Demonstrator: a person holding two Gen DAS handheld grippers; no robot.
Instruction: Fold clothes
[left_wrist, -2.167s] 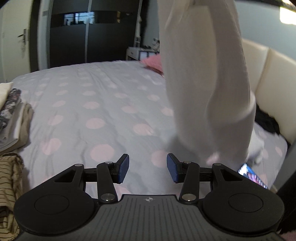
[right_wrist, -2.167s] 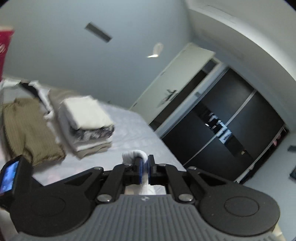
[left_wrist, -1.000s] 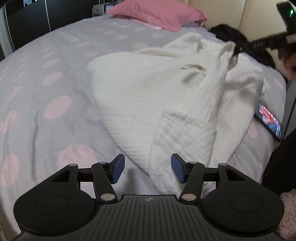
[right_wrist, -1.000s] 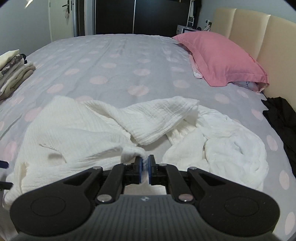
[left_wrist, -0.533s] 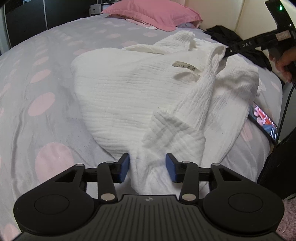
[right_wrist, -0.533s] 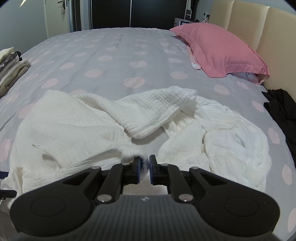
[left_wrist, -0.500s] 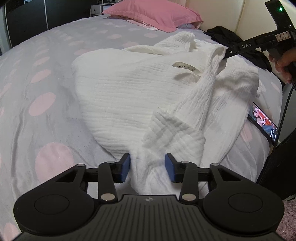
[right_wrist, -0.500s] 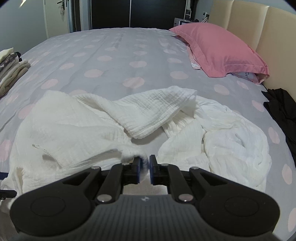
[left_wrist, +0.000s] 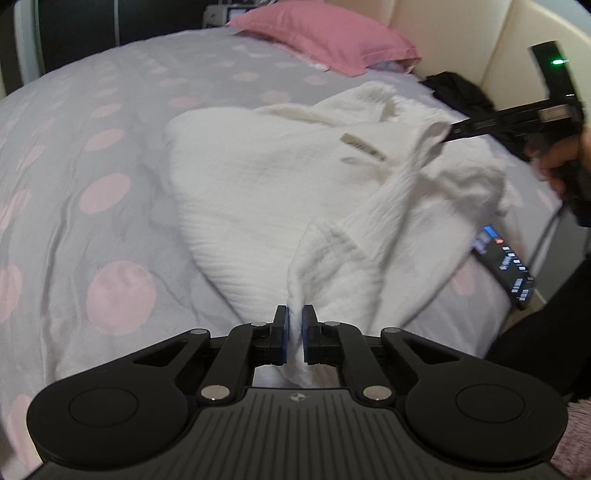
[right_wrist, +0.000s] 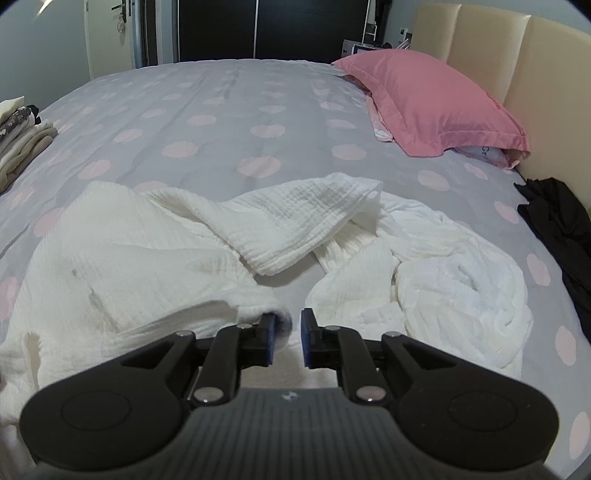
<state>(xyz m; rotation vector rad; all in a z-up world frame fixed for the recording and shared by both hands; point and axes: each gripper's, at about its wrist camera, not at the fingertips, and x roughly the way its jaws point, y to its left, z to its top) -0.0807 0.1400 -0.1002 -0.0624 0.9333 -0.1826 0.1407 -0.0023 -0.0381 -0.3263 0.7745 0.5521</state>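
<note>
A crumpled white textured garment (left_wrist: 258, 192) lies spread on the grey bed with pink dots. My left gripper (left_wrist: 294, 330) is shut on a near fold of the garment. In the right wrist view the garment (right_wrist: 155, 254) lies in loose folds, and my right gripper (right_wrist: 283, 338) stands partly open, with a fold of cloth against its left finger and nothing pinched. The right gripper also shows in the left wrist view (left_wrist: 454, 131) at the garment's far right edge.
A pink pillow (right_wrist: 428, 99) lies by the cream headboard (right_wrist: 517, 55). A black garment (right_wrist: 557, 221) sits at the right edge. A stack of folded clothes (right_wrist: 18, 140) is at the far left. A lit phone (left_wrist: 506, 266) lies on the bed's near right.
My left gripper has closed on the near fold of the white garment. My right gripper has opened and let go of the cloth it held.
</note>
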